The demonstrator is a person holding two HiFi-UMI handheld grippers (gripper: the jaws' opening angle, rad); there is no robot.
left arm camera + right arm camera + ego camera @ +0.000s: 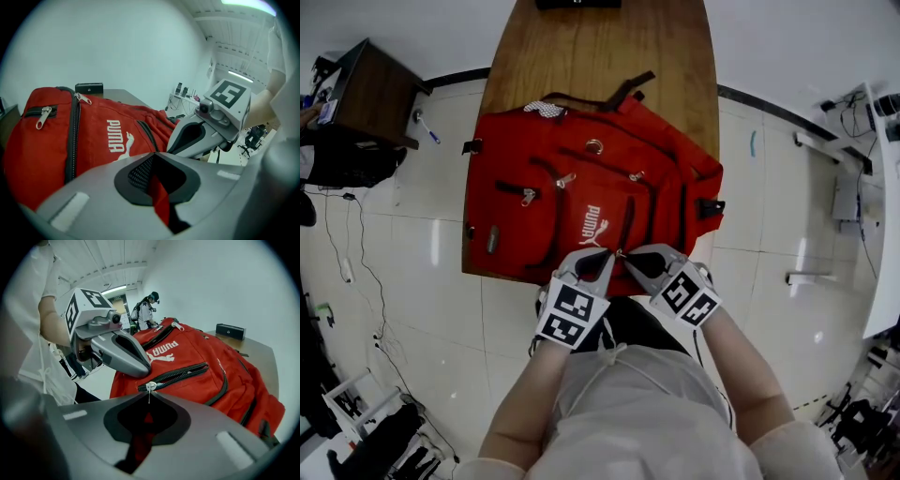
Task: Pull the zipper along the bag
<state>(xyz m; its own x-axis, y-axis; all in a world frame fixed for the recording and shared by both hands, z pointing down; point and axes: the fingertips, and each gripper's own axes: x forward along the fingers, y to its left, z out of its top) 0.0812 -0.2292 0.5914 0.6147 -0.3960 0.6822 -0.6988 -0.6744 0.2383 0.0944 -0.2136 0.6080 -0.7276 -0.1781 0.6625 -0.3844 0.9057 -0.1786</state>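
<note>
A red backpack (581, 197) lies flat on the wooden table (600, 47), its bottom end toward me. At that near edge both grippers meet tip to tip. My right gripper (149, 397) is shut on the thin silver zipper pull (150, 386) at the near end of a black zipper (180, 374) on the front pocket. My left gripper (154, 157) is shut on a fold of red bag fabric (159, 192) just beside it. In the head view the left gripper (607, 256) and the right gripper (629, 254) flank the pull (620, 253).
A small black box (230, 330) sits at the table's far end. Other silver zipper pulls (565, 179) show on the bag's upper pockets. A dark cabinet (366, 89) stands on the tiled floor to the left. A person (147, 308) stands far behind.
</note>
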